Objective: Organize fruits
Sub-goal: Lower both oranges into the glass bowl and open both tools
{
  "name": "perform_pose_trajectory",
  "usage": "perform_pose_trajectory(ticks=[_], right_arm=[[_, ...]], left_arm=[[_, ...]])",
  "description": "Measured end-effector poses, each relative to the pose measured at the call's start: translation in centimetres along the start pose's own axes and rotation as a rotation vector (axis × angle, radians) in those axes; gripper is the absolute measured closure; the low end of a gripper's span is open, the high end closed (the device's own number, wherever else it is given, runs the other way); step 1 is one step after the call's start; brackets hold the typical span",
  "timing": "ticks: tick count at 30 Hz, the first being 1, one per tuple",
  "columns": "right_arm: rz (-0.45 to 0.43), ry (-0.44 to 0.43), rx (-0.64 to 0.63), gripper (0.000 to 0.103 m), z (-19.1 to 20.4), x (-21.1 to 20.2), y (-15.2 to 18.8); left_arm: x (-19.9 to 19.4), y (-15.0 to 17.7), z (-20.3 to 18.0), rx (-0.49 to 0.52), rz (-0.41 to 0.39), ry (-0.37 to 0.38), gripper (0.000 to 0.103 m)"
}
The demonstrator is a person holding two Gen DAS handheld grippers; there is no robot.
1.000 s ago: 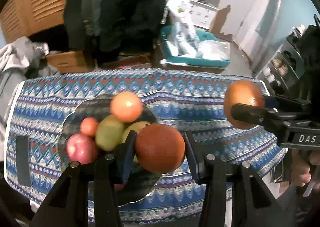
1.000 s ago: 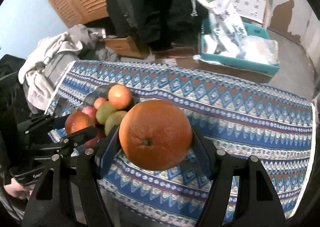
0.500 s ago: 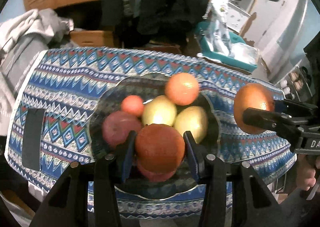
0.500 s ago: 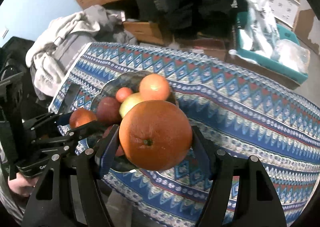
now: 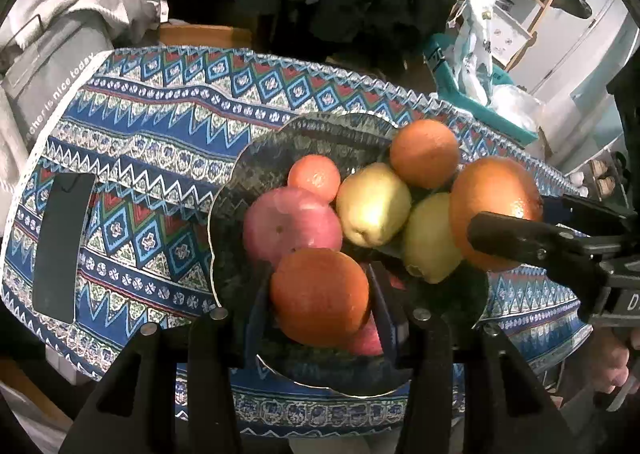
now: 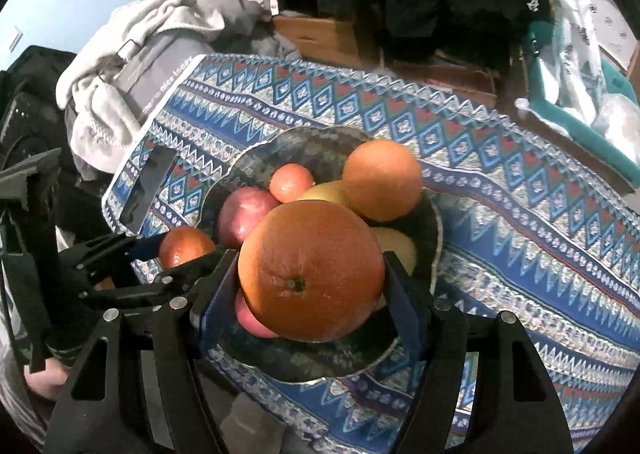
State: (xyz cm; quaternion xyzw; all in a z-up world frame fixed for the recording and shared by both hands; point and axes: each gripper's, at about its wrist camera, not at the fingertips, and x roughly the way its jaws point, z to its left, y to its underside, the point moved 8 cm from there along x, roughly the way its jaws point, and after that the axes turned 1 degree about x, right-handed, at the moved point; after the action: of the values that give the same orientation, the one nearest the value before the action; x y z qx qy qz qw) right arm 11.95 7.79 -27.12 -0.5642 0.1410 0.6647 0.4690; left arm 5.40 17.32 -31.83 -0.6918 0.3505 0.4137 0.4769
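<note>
My left gripper and right gripper are black, with blue pads, silver screws and white lettering.

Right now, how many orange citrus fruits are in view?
4: one in the left gripper, a bigger one in the right gripper, a large and a small one on the plate. Others may be hidden.

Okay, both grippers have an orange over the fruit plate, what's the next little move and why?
Probably lower the left gripper and set its small orange in the bare near part of the dark plate. The right gripper holds the large orange above the piled fruit, so it could follow.
</note>
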Motion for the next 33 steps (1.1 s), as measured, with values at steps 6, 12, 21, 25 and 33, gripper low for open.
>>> perform_pose_trajectory(ticks=[6,12,21,25,33], right_arm=[[0.033,-0.006,-0.013,0.033,1.1,1.7,0.1],[0.047,-0.015,-0.025,0.033,2.2,2.6,-0.1],[0.063,-0.015,-0.031,0.033,2.8,3.6,-0.1],[0.069,-0.02,-0.025,0.033,2.8,3.9,-0.1],[0.112,-0.005,-0.001,0.031,2.1,5.4,0.5]], left_arm=[[1.2,0.5,0.1,0.001,0.036,0.004,0.055],[2.2,1.1,0.8,-0.013,0.073,-0.013,0.055],[2.8,1.7,1.5,-0.049,0.105,-0.03,0.04],[1.9,1.7,1.4,-0.043,0.086,-0.04,0.037],[1.9,1.7,1.5,-0.04,0.085,-0.059,0.036]])
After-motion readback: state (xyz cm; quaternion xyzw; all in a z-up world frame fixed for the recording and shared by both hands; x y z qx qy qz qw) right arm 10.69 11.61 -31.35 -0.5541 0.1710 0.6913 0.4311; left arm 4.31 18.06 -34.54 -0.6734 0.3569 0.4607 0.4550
